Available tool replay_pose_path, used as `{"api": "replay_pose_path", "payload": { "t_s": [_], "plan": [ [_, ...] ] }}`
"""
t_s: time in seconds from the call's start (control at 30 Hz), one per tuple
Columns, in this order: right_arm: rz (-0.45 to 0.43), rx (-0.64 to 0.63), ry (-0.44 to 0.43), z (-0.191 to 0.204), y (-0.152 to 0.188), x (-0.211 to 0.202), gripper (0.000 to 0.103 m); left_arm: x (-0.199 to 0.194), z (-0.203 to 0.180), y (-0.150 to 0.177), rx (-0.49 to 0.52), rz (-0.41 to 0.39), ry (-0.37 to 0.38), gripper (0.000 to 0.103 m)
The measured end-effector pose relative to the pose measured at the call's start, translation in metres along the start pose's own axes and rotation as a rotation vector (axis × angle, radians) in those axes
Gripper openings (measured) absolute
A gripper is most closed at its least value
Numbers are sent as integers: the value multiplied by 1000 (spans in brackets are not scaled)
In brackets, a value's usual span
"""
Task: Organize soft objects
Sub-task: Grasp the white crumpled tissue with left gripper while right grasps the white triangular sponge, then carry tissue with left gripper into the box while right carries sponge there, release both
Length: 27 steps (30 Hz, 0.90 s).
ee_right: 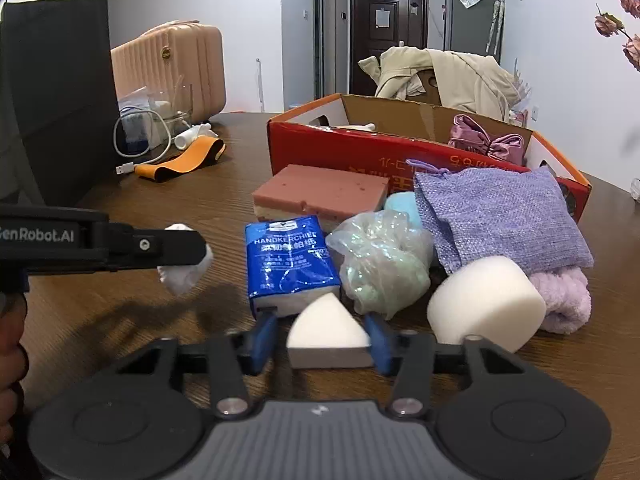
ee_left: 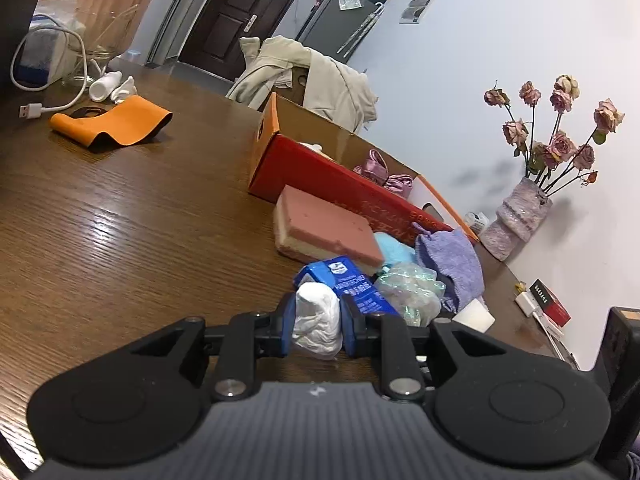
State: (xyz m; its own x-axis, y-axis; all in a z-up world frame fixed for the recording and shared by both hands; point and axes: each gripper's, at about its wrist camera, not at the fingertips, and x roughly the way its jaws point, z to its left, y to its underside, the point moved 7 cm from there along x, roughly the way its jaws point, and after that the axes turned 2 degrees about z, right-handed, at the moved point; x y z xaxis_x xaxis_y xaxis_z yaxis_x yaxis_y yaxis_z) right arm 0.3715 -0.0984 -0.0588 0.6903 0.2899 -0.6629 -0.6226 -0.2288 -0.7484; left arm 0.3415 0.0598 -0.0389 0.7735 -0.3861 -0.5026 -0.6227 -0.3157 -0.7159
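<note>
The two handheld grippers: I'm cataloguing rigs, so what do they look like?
Both the left gripper and right gripper have black linkage arms, blue fingers, silver pivot bolts and a ribbed grey body. The left one's side reads "GenRobot.AI" in white.

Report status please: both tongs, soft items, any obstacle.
Left tongs shut on white wad. Right tongs around wedge sponge, grip unclear. Red box unobstructed.

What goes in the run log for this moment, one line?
left gripper: shut on white wad | right gripper: around wedge sponge | box: open | pile: beside box
</note>
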Motion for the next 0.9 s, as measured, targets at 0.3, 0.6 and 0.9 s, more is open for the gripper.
{"api": "replay_pose_path", "payload": {
  "t_s": [0.3, 0.6, 0.9],
  "plan": [
    [-69, 42, -26, -8, 24, -65, 32, -13, -6, 6, 76, -46, -46, 23],
    [-170, 57, -5, -40, 62, -156, 32, -70, -54, 33, 143, -67, -37, 23],
    [-250, 81, -22, -74, 44, -177, 32, -71, -98, -8, 241, -109, 4, 23]
  ]
}}
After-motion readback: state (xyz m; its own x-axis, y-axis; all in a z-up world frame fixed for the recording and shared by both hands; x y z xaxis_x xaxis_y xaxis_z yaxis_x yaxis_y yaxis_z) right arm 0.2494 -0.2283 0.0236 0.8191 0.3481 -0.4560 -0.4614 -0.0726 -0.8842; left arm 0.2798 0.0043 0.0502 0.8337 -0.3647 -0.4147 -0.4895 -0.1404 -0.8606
